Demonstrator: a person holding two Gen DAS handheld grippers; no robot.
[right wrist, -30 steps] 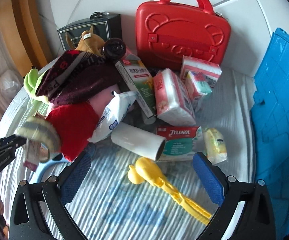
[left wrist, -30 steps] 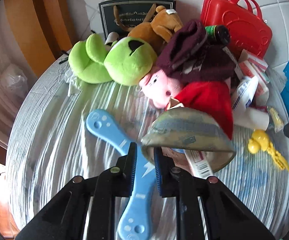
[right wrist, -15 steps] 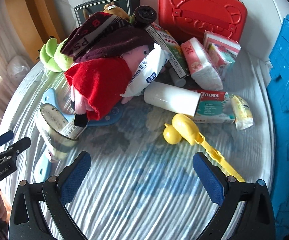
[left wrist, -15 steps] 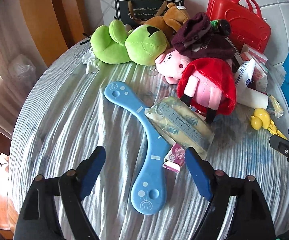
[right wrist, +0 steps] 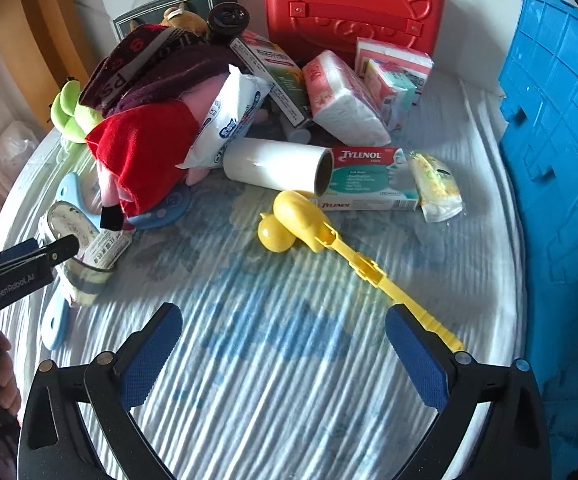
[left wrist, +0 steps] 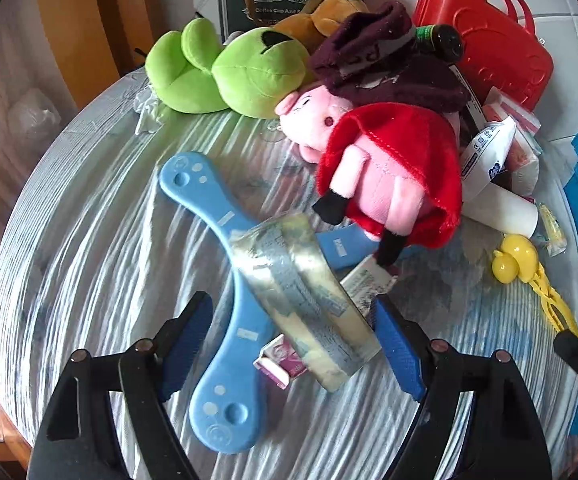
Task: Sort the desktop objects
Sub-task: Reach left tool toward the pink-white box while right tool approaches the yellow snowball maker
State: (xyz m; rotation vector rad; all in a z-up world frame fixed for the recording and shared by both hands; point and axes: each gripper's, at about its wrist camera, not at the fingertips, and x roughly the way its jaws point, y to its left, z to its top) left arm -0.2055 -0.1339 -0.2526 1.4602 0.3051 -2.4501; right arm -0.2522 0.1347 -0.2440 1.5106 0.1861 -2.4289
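Note:
A roll of clear tape point(left wrist: 301, 292) lies tilted across a blue boomerang-shaped toy point(left wrist: 225, 360) on the striped tablecloth. My left gripper point(left wrist: 293, 312) stands open around the roll; the right pad is close to its rim, the left pad well apart. A small pink-labelled box point(left wrist: 277, 360) is tucked under the roll. A pink pig plush in a red dress point(left wrist: 389, 172) lies just beyond. My right gripper point(right wrist: 285, 320) is open over bare cloth with nothing between its fingers. A yellow duck clip point(right wrist: 309, 220) lies ahead, its handle reaching the right finger.
Green frog plush point(left wrist: 241, 72), brown plush and a maroon cloth are piled at the back. A red case point(right wrist: 353, 4), tissue packs point(right wrist: 341, 96), a white roll point(right wrist: 273, 164) and a Tylenol box point(right wrist: 369, 176) crowd the far side. A blue crate point(right wrist: 561, 160) borders the right.
A second ago my left gripper was shut on the tape roll in the air. It opened, the roll dropped onto the blue toy, and both grippers came lower.

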